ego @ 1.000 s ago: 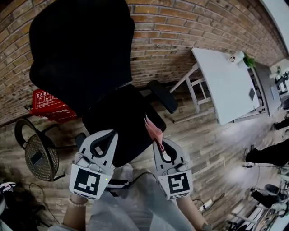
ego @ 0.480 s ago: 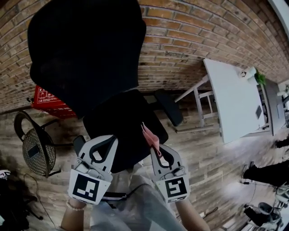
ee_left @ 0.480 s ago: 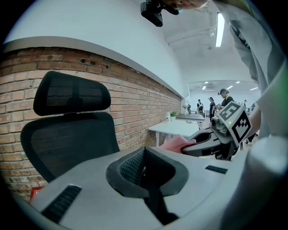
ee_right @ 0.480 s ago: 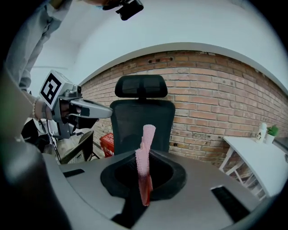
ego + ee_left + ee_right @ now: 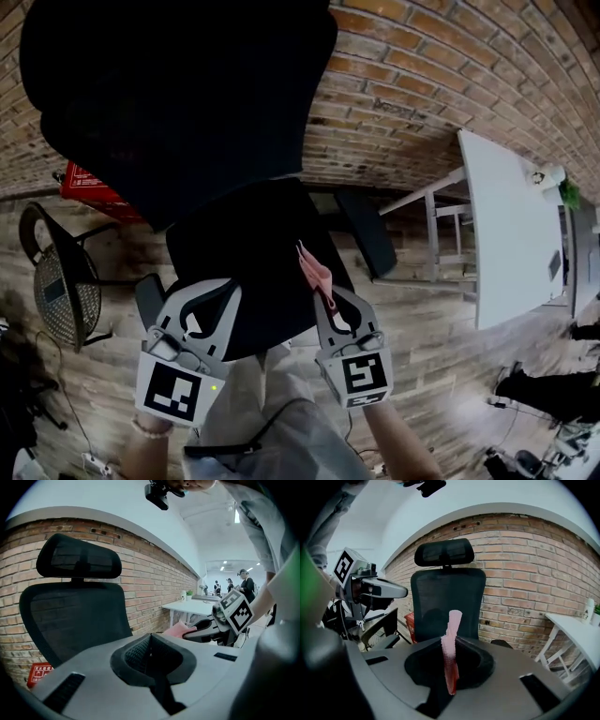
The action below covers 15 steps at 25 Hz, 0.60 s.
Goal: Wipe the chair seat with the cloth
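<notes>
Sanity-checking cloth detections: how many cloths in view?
1. The pink cloth sticks up from the right gripper's shut jaws, by the chair seat's right edge. None else visible.

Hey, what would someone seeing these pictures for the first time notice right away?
A big black office chair fills the middle, against a red brick wall. At the seat's front edge, the right hand-held gripper pinches a pink cloth that sticks out past its jaws; the left hand-held gripper beside it is shut and empty.
</notes>
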Motion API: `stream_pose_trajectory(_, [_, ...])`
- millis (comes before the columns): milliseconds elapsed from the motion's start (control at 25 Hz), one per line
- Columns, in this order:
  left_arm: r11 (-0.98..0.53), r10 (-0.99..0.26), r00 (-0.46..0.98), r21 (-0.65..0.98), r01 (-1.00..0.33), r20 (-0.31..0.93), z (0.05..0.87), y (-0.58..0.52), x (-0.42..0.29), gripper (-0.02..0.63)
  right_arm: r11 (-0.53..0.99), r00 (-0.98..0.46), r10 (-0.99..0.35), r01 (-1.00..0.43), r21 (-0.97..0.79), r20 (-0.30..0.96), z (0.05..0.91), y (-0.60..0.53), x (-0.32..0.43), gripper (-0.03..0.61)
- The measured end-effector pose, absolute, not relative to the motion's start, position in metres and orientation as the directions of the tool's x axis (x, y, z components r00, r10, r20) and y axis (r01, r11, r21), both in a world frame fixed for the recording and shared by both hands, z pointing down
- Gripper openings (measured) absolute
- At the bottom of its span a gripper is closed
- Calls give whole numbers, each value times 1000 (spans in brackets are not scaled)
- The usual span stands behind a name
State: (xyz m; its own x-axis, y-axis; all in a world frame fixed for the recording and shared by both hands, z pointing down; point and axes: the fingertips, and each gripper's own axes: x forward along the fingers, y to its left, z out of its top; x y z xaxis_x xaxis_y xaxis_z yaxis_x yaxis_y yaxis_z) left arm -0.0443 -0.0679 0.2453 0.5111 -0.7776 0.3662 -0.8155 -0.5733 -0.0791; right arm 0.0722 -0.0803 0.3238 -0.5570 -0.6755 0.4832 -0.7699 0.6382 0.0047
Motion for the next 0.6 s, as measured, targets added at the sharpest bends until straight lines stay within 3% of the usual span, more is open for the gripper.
stream_pose_trajectory(600, [-538,-764,479,-17,-842,432,365,-125,-43,18,587,-495,-651,-809,-32,575,465,-152,64,54])
